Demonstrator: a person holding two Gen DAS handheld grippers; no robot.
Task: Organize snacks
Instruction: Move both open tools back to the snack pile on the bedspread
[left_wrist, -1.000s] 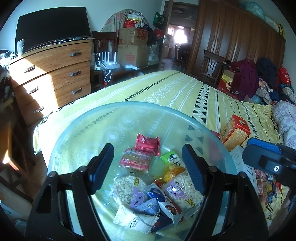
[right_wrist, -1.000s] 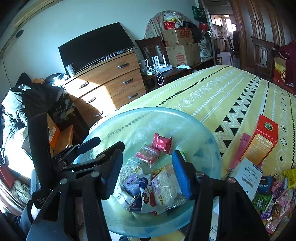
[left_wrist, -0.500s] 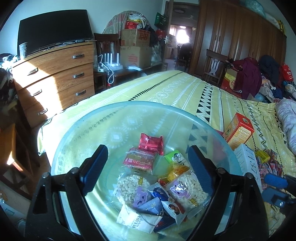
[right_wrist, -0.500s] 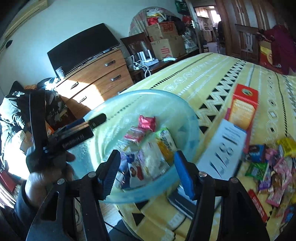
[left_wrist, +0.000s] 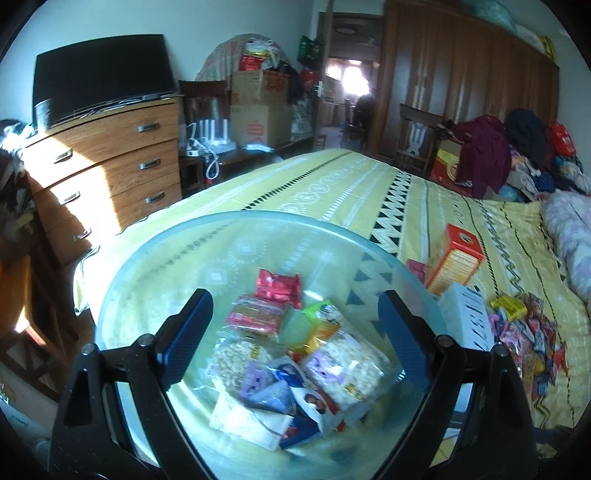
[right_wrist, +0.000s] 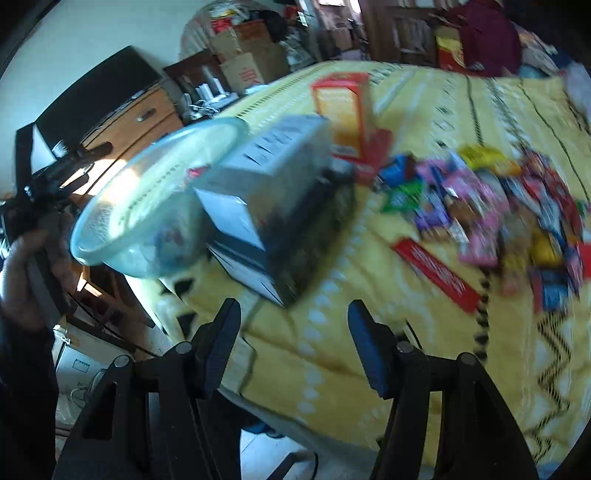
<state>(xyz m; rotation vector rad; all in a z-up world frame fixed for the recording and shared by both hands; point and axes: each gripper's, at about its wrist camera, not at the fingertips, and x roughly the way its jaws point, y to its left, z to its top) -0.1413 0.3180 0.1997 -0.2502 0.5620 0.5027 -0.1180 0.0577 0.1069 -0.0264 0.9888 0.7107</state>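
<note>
Black gripper (left_wrist: 295, 334) frames, blue finger pads (right_wrist: 369, 347), silver screws

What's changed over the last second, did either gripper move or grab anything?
The right gripper swung away from the glass bowl toward the loose snack pile on the bed; its view is blurred from the motion. Its jaws stayed open and empty. The left gripper kept hovering open over the bowl, shifting only slightly. The snack packets in the bowl and the orange box stayed put.

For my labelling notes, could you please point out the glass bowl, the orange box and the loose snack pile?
glass bowl (left_wrist: 155, 243), left wrist view, far-left rim.
orange box (left_wrist: 455, 261), left wrist view, front face.
snack pile (right_wrist: 491, 199), right wrist view, middle of the heap.
</note>
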